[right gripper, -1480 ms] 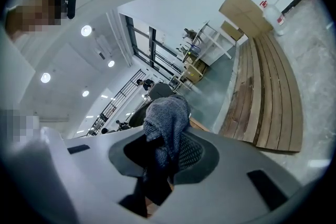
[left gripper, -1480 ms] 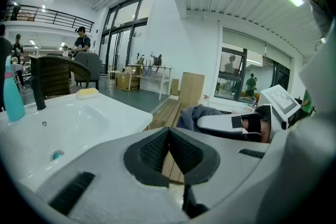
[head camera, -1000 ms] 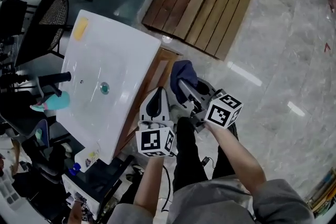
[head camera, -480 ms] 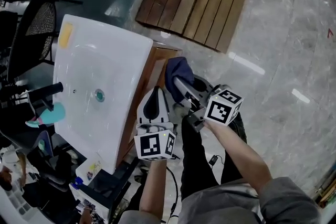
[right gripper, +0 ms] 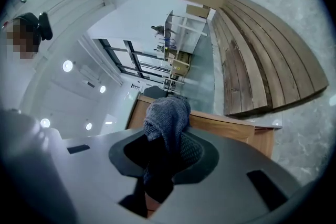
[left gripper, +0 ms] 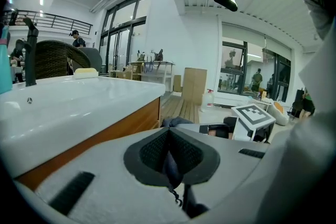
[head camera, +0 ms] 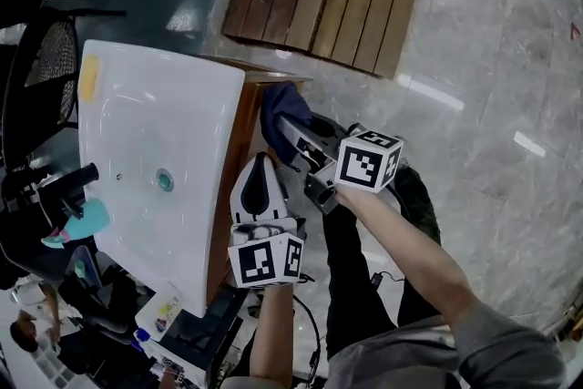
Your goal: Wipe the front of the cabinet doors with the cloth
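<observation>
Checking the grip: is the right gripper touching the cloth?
Touching: the right gripper view shows the right gripper with its jaws shut on the cloth.

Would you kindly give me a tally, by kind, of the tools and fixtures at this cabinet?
Grippers: 2, the left gripper and the right gripper
Cloth: 1
Sink: 1
Tap: 1
Cabinet: 1
Total: 6

left tongs (head camera: 260, 163) jaws apparently together | right tongs (head camera: 284, 125) clamped on cloth (head camera: 276, 102) | both forearms outstretched
</observation>
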`<state>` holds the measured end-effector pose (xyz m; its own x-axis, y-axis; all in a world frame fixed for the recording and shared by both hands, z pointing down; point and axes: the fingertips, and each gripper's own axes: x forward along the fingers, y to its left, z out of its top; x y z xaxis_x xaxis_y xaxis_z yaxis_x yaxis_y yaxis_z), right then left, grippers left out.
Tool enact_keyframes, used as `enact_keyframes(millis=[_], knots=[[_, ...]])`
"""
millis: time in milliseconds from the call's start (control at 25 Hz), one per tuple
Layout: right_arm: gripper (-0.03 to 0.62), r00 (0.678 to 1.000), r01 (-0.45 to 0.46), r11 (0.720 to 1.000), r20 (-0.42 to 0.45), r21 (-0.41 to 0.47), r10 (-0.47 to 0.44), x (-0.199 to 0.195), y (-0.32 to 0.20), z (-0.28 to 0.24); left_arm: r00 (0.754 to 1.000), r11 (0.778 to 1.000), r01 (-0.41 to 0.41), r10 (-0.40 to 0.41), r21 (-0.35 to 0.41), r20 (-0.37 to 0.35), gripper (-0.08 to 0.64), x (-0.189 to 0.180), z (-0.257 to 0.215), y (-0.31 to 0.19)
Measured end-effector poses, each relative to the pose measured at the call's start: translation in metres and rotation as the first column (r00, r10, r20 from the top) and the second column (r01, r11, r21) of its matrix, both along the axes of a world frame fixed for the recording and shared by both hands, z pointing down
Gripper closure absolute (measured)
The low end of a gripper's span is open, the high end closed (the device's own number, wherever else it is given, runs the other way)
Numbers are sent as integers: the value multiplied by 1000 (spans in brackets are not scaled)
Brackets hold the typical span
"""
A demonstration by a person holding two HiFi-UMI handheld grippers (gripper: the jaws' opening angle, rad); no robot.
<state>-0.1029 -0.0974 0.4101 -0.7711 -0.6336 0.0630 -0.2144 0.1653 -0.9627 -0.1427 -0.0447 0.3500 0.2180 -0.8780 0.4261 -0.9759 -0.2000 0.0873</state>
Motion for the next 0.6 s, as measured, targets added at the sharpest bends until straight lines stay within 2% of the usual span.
enact_keyframes(millis=[600], knots=[[503, 999, 6, 1000, 34, -17, -5, -28, -14, 27, 999, 999, 34, -34, -22, 11, 552, -12, 27, -1]])
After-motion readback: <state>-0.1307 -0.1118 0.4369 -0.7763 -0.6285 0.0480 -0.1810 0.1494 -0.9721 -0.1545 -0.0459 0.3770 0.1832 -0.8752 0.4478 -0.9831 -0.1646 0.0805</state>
